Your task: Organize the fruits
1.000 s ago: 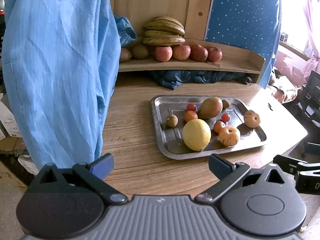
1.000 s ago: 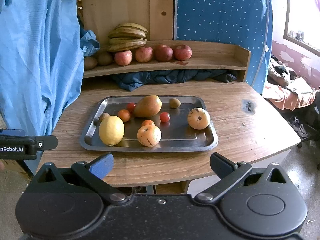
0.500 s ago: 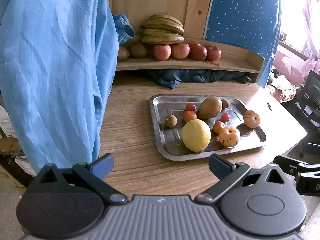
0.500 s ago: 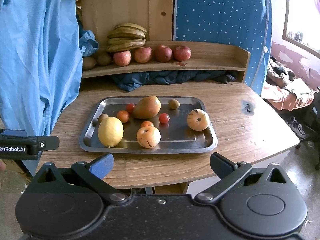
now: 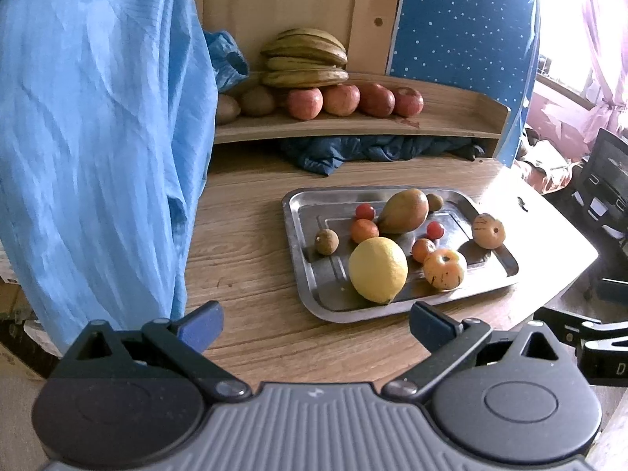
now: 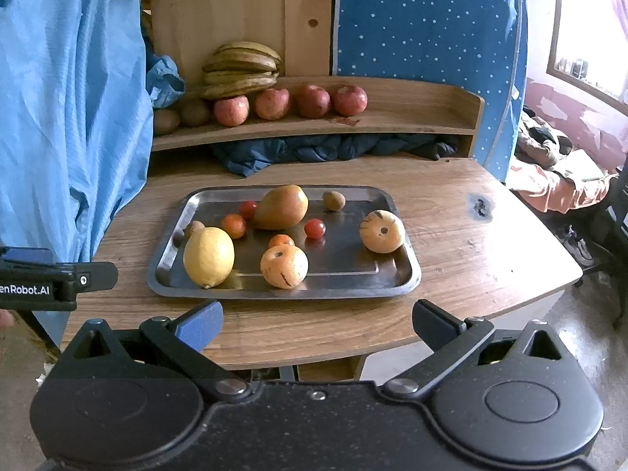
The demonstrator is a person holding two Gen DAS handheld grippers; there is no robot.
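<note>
A steel tray (image 6: 396, 280) (image 5: 310, 294) lies on the wooden table. It holds a yellow lemon (image 6: 209, 256) (image 5: 378, 269), a mango (image 6: 282, 207) (image 5: 404, 211), two striped round fruits (image 6: 284, 266) (image 6: 382, 231), several small tomatoes and small brown fruits. My left gripper (image 5: 314, 324) is open and empty, short of the tray's near left corner. My right gripper (image 6: 316, 324) is open and empty, in front of the tray's near edge. Each gripper shows at the edge of the other's view.
A wooden shelf (image 6: 412, 125) at the back holds bananas (image 6: 239, 68), several red apples (image 6: 312, 101) and brown fruits (image 6: 194, 112). A dark blue cloth (image 6: 314, 151) lies under it. A light blue curtain (image 5: 90, 137) hangs at the left. The table edge (image 6: 549, 294) drops off at the right.
Both grippers have shifted only slightly; the scene sits a little lower and closer in the left view. Both stay open and empty.
</note>
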